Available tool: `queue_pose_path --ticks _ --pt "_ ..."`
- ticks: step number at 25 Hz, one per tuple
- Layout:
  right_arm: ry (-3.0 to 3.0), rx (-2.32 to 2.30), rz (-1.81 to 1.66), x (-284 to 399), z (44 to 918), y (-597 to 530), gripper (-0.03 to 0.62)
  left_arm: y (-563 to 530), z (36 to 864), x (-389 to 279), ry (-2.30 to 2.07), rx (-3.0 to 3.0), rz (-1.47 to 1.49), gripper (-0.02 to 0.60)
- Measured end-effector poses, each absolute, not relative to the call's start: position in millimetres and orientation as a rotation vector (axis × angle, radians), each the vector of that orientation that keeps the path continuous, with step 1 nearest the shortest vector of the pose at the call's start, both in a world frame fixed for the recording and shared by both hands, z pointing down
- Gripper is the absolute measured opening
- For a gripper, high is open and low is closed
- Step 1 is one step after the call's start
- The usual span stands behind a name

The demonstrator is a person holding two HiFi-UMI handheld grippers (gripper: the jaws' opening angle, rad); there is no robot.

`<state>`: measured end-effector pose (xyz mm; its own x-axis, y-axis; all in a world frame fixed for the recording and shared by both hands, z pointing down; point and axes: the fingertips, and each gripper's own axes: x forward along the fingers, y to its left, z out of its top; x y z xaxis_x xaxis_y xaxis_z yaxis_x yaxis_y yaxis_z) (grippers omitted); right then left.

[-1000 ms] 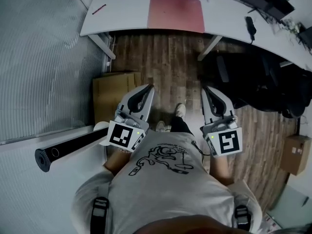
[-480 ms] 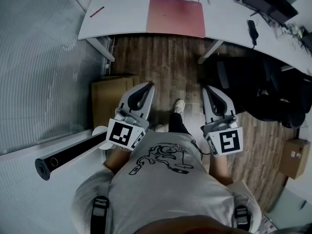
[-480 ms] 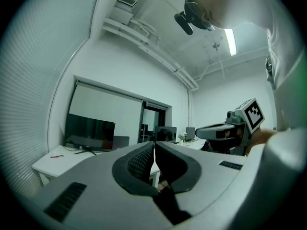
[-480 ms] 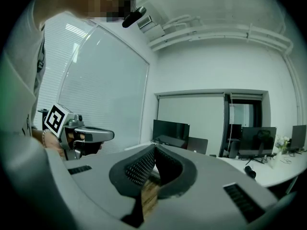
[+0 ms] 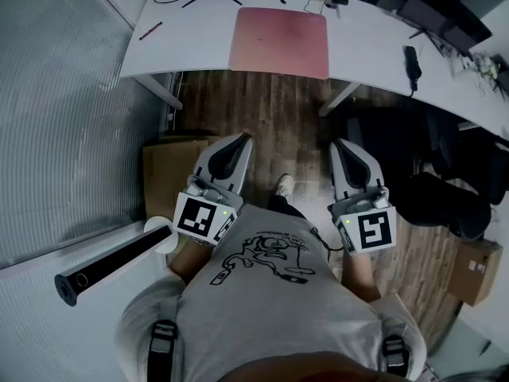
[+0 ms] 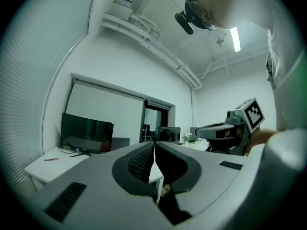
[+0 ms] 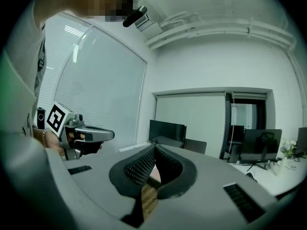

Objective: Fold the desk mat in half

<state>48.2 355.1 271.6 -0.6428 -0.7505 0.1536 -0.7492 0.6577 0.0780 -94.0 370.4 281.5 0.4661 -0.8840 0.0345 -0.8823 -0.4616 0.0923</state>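
The pink desk mat (image 5: 278, 42) lies flat on the white desk (image 5: 191, 42), well apart from the left gripper (image 5: 241, 142) and right gripper (image 5: 337, 145), both closed and empty. It is likely thin, light and floppy: pinch its near corners.

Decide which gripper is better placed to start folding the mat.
Neither clearly. The left gripper and right gripper are both shut, empty, well short of the desk; the mat lies ahead between them. Left suits its left edge, right its right.
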Motion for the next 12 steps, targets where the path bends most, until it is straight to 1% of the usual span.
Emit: queue_pose_path --ticks 12 --pt "-2.718 1.225 -0.011 107 270 258 0.008 273 285 -42 -1.599 2.581 0.002 0.027"
